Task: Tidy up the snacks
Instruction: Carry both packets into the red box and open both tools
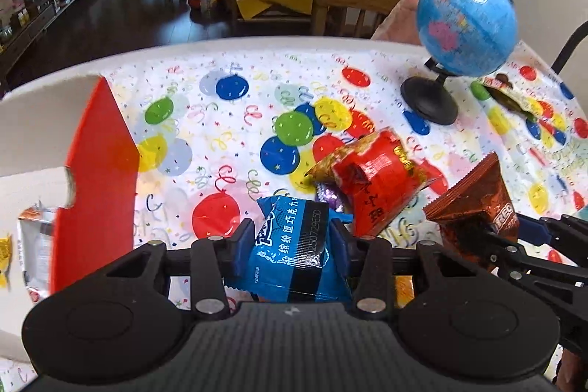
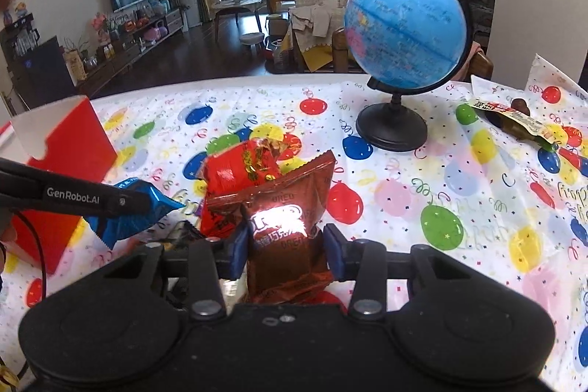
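Note:
My left gripper (image 1: 294, 239) is shut on a blue snack packet (image 1: 294, 245) and holds it above the table; the packet also shows in the right wrist view (image 2: 139, 212). My right gripper (image 2: 286, 247) is shut on a brown Oreo packet (image 2: 286, 226), which also shows in the left wrist view (image 1: 474, 212). A red snack packet (image 1: 378, 179) lies on the table between them, with a purple wrapper (image 1: 330, 197) under it. A red box (image 1: 99, 171) with a white inside stands at the left and holds a white packet (image 1: 35, 245).
A blue globe (image 2: 404, 28) on a black base (image 2: 391, 127) stands at the back right. A brown and green snack packet (image 2: 522, 123) lies beyond it at the far right. The table has a balloon-print cloth (image 2: 441, 190). A wooden chair (image 1: 352, 6) stands behind the table.

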`<state>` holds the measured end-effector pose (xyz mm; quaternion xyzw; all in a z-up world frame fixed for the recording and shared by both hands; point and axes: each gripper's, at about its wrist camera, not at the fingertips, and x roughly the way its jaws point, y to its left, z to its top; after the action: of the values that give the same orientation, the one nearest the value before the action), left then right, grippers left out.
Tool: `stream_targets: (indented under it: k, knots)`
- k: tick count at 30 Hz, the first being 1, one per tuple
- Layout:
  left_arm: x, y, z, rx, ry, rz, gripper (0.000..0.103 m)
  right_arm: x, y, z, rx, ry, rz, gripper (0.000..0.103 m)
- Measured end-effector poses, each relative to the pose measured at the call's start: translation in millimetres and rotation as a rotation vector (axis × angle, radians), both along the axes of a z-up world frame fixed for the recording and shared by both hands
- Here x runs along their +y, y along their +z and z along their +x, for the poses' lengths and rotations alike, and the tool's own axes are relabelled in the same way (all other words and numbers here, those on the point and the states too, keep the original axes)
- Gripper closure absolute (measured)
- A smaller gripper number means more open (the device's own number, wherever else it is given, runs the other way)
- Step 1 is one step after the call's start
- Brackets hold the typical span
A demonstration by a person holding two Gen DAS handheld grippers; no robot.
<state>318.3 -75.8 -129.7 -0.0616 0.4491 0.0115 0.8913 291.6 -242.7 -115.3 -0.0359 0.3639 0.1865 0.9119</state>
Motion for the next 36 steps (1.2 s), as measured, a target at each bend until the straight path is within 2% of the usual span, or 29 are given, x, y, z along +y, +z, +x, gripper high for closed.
stream_targets:
  k: [11, 20, 28, 36]
  knots:
    - [6, 43, -41, -0.069, -0.005, -0.013, 0.060, 9, 38, -37, -0.023, 0.013, 0.036, 0.063]
    - [28, 72, -80, -0.122, -0.005, -0.029, 0.060, 35, 68, -68, -0.043, 0.035, 0.054, 0.063]
    - [73, 95, -113, -0.166, 0.016, -0.036, 0.060, 80, 88, -90, -0.058, 0.063, 0.066, 0.063]
    - [133, 106, -138, -0.185, 0.059, -0.036, 0.059, 140, 95, -101, -0.064, 0.097, 0.066, 0.063]
